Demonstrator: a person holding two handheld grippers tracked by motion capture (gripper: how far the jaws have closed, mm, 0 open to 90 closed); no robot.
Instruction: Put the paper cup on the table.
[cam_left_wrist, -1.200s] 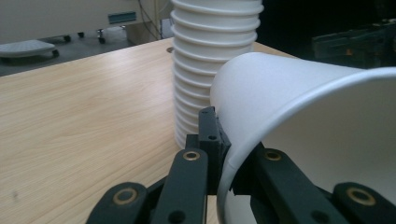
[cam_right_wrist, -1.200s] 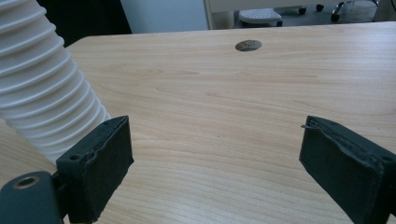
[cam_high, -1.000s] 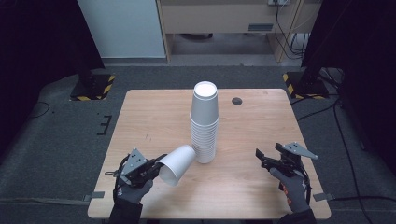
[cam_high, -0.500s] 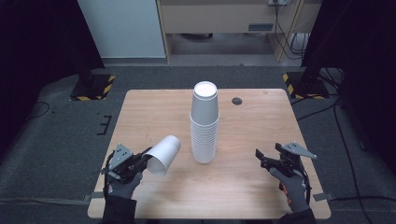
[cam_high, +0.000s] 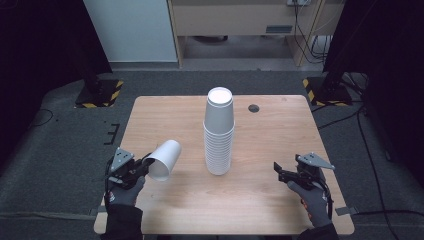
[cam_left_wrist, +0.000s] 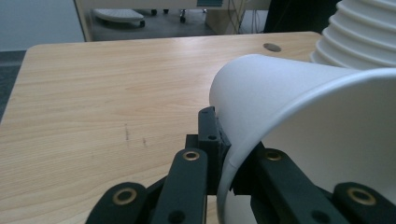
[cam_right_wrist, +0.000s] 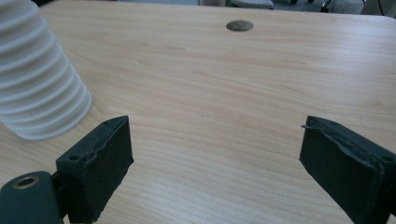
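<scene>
White paper cup (cam_high: 165, 159), single, tilted on its side with its rim pinched between the closed jaws of the left gripper (cam_high: 131, 168), held over the near left part of the light wooden table (cam_high: 165, 115). Tall stack of white paper cups (cam_high: 219, 132), inverted, stands mid-table, well apart from it. Right gripper (cam_high: 280, 172), jaws spread wide with nothing between them, near the front right edge.

Left gripper (cam_high: 142, 168) carrying single white cup (cam_high: 164, 159) leftward across table, now well apart from the cup stack (cam_high: 219, 132), cup tilted more upward
</scene>
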